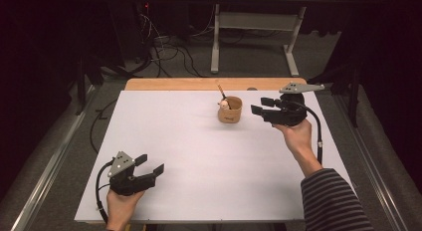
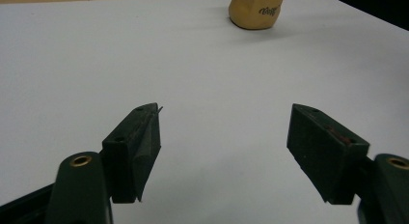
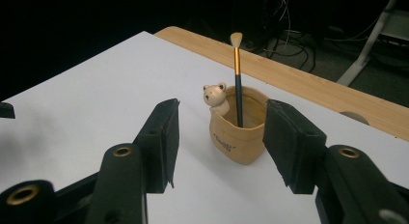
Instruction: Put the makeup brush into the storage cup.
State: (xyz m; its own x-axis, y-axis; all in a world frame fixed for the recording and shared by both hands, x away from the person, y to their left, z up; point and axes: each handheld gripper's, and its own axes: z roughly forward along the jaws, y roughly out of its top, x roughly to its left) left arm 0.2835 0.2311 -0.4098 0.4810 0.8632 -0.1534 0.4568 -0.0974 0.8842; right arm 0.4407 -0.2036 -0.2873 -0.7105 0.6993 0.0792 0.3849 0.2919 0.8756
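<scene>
On the white table [image 1: 199,156], the brush [image 3: 237,79] stands upright, bristles up, beside the wide-open right gripper [image 1: 263,106].

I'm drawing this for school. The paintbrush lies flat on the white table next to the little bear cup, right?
Not quite. The paintbrush stands upright inside the little bear cup, bristles up, not flat on the white table. The right gripper view shows it best.

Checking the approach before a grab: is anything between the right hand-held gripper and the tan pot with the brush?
Nothing visible: the right hand-held gripper faces the pot across bare white table.
</scene>
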